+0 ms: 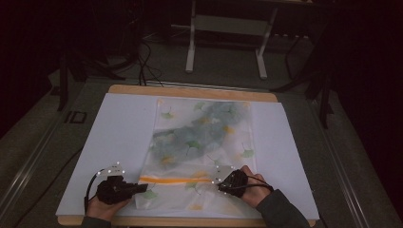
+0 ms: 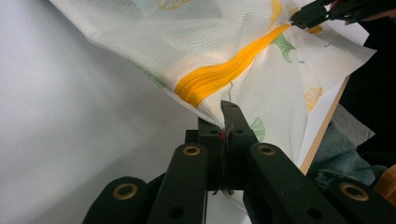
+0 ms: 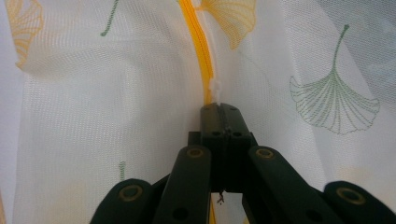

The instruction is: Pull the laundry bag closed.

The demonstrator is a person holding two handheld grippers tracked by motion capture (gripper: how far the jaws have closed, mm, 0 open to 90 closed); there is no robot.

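Mesh laundry bag point(image 1: 202, 142), white with printed ginkgo leaves, lies flat on the white sheet point(image 1: 114, 133) that covers the table point(image 1: 190, 90), its orange zipper point(image 1: 176, 179) running across the near end. At the left end of that zipper, the left gripper point(image 1: 138, 188) has its jaws pressed together on the bag's corner fabric; in the left gripper view the mesh is pinched just below the zipper's end point(image 2: 196, 88) and lifted a little off the sheet. Moving right along the orange line, the zipper looks closed over most of its length. At its right part, the right gripper point(image 1: 221, 183) is clamped on what seems to be the small white zipper pull point(image 3: 215, 91), with the teeth running straight away from the jaws in the right gripper view.

To do this step well, the left grip should act as an anchor, holding the fabric taut and low, while the right draws the pull straight along the teeth, not upward, so the mesh doesn't bunch or snag.

Inside the bag, a grey-blue mass point(image 1: 209, 126) shows through the mesh in the far half, likely a folded garment; what it is exactly I cannot tell
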